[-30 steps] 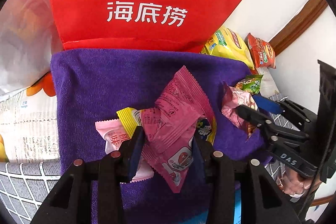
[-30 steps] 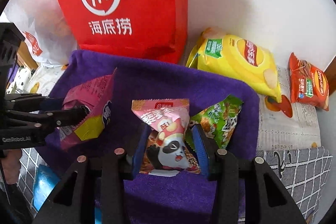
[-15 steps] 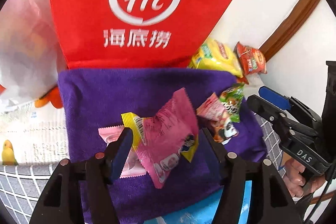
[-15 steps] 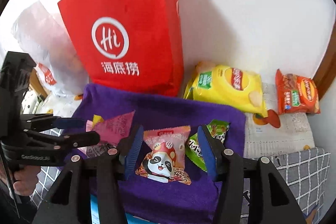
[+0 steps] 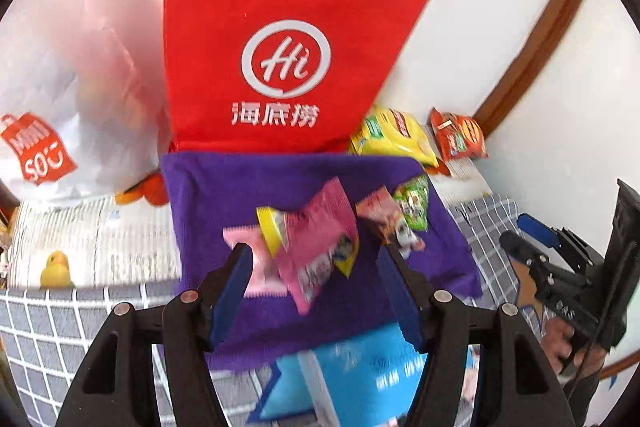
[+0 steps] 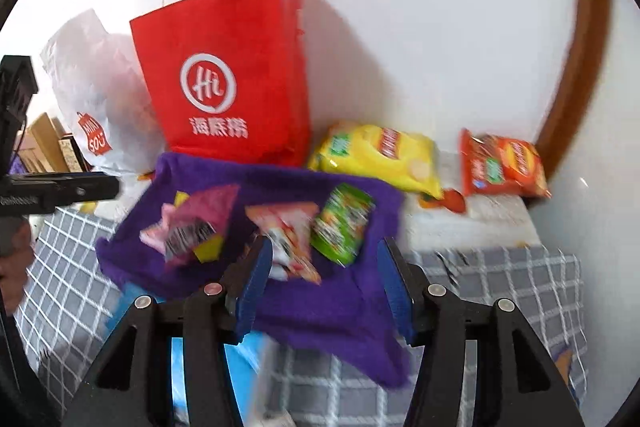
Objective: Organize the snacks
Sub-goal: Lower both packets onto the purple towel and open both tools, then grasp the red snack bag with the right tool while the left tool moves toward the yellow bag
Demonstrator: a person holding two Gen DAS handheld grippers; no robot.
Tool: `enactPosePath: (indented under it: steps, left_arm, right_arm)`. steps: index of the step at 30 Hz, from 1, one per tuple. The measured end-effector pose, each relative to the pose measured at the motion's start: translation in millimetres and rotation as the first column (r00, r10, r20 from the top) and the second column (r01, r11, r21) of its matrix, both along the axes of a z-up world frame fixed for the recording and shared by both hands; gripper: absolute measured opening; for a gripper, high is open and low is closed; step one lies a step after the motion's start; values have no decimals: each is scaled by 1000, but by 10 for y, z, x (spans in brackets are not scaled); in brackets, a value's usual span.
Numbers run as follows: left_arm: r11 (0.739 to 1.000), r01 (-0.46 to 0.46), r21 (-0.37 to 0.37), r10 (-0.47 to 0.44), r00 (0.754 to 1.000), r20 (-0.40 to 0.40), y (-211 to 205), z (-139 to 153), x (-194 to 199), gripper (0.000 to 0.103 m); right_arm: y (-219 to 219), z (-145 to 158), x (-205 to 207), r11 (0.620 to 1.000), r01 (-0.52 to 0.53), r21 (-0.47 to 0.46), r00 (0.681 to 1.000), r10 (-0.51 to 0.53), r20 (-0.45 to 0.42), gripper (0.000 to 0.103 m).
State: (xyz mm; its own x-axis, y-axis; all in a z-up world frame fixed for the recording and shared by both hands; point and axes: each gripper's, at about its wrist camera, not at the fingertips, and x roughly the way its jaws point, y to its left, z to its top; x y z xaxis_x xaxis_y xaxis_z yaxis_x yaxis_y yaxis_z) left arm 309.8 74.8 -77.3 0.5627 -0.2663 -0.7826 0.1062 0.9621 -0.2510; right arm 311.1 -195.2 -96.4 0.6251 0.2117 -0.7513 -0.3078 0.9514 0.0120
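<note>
Several small snack packets lie on a purple towel (image 5: pixel 224 187). My left gripper (image 5: pixel 316 263) hangs open above a pink packet (image 5: pixel 320 247), which rests on a yellow one (image 5: pixel 270 227) and a pale pink one (image 5: pixel 256 259); the pads touch none of them. My right gripper (image 6: pixel 325 255) is open too, above a panda-print packet (image 6: pixel 288 227) and a green packet (image 6: pixel 342 223), touching neither. Each gripper shows in the other's view, the right gripper (image 5: pixel 560 267) at the right edge and the left gripper (image 6: pixel 60 187) at the left edge.
A red paper bag (image 6: pixel 240 47) stands against the wall behind the towel, with a white plastic bag (image 6: pixel 92 75) to its left. A yellow chips bag (image 6: pixel 376 155) and an orange packet (image 6: pixel 504 163) lie at the back right. A blue packet (image 5: pixel 360 379) lies under the towel's near edge on the checked cloth (image 6: pixel 500 287).
Both grippers opened and let go of their packets, the left of the pink one and the right of the panda one. Both then rose and drew back from the towel.
</note>
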Motion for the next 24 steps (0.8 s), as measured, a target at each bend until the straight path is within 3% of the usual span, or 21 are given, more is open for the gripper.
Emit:
enactPosePath:
  steps: [3,7,10,16,24]
  left_arm:
    - [999,6,33,-6,1000,-3,-7,-1,-224,63]
    - [999,7,41,-7,1000,0,11,-2,-549,63]
    - [999,1,42,-1,1000,-11,1,-34,-754,63]
    - [994,-3,113,4,1000,-9,-111,-88,-1075,63]
    - [995,0,102,1,1000,-18,-158,-156,-1365,63]
  right_arm:
    - [-273,-139,-176,999,26,-23,998,-27,-62,54]
    - [-639,-367,-402,996,93,13,983,-90,-160,54]
    - [-834,-547,-609,990,127,57,963,-109,-246,46]
    - [-929,-664,-1074,988,137,71,958,-114,-262,44]
    - [-871,-939,-1256,975,177,133,934,-123,-335,44]
